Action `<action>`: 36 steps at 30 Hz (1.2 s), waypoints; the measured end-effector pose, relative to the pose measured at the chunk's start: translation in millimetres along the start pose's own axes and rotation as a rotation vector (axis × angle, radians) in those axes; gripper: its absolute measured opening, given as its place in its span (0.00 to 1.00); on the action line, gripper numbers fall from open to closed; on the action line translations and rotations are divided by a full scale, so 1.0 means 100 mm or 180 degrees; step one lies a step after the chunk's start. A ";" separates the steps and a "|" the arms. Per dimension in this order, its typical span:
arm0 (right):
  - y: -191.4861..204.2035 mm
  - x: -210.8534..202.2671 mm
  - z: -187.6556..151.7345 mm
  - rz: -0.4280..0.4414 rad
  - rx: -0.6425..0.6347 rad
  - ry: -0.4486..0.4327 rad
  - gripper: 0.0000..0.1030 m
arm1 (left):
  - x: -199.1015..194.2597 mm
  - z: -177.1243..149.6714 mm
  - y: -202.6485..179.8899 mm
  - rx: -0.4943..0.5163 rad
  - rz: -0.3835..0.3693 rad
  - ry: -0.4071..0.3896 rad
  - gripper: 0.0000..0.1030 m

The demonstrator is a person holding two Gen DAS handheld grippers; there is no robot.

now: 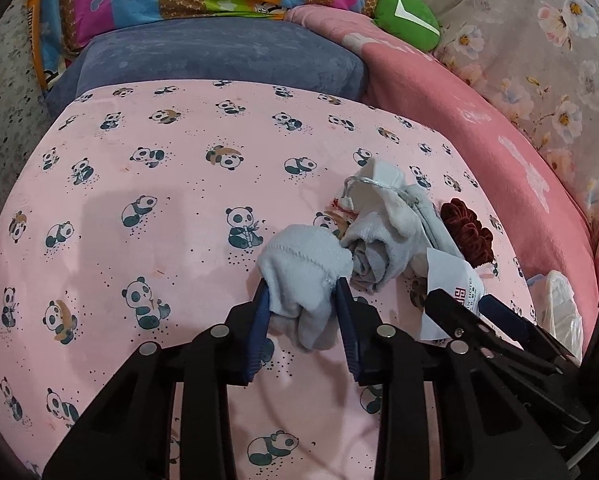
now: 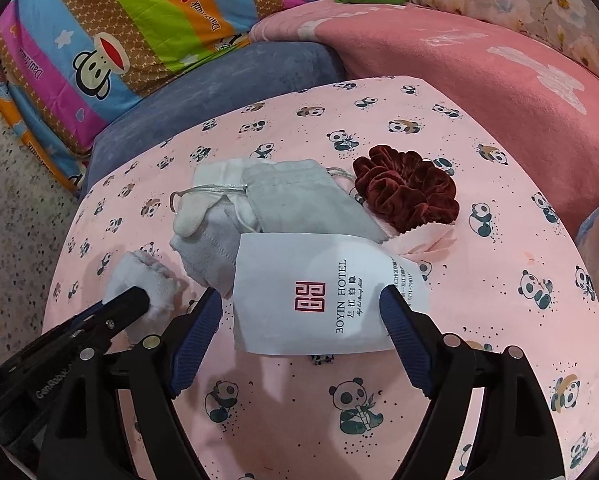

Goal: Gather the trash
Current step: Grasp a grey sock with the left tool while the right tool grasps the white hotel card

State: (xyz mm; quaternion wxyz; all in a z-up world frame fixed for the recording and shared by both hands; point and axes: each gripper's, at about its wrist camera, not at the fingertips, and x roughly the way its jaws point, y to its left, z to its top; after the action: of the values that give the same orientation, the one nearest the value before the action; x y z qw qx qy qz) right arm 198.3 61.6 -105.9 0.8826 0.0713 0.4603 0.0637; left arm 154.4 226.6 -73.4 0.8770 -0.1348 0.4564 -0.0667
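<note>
pinching the pale sock (image 1: 303, 264), the left gripper (image 1: 304, 300) has its pads pressed into the cloth low on the panda sheet (image 1: 139, 184); lift straight so the bundle (image 1: 383, 240) beside it stays put. right gripper (image 2: 301, 312), jaws spread, straddles the hotel packet (image 2: 319, 292) without touching; lower further, then close across its middle.

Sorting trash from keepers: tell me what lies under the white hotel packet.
The white hotel packet overlaps the near ends of a grey pouch and a folded grey cloth, and part of a pink pinked-edge cloth. Elsewhere it rests on the panda sheet. Anything fully beneath is hidden.
</note>
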 end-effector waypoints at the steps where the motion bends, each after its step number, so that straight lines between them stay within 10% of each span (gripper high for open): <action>1: 0.03 0.02 0.00 -0.0045 -0.0036 -0.0001 0.82 | 0.00 0.00 0.00 0.0000 0.0012 -0.0001 0.30; 14: -0.03 0.10 -0.11 -0.0189 -0.0237 0.0023 0.74 | 0.01 -0.05 -0.06 0.0016 -0.0043 0.0044 0.30; 20: -0.13 0.05 -0.15 -0.0094 -0.0170 0.0049 0.52 | 0.01 -0.11 -0.15 0.0048 -0.0056 0.0086 0.30; 25: -0.30 0.00 -0.20 0.0173 0.0036 0.0163 0.02 | -0.02 -0.17 -0.22 0.0067 -0.0075 0.0096 0.30; 36: -0.50 -0.30 -0.28 0.0288 0.0225 -0.0007 0.07 | -0.06 -0.25 -0.44 0.0179 -0.0097 0.0114 0.30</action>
State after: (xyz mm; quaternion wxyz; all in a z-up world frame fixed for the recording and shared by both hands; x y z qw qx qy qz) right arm 160.5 9.2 -106.5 0.8763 0.1233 0.4575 0.0872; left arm 131.2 181.4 -69.1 0.8710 -0.1159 0.4678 -0.0952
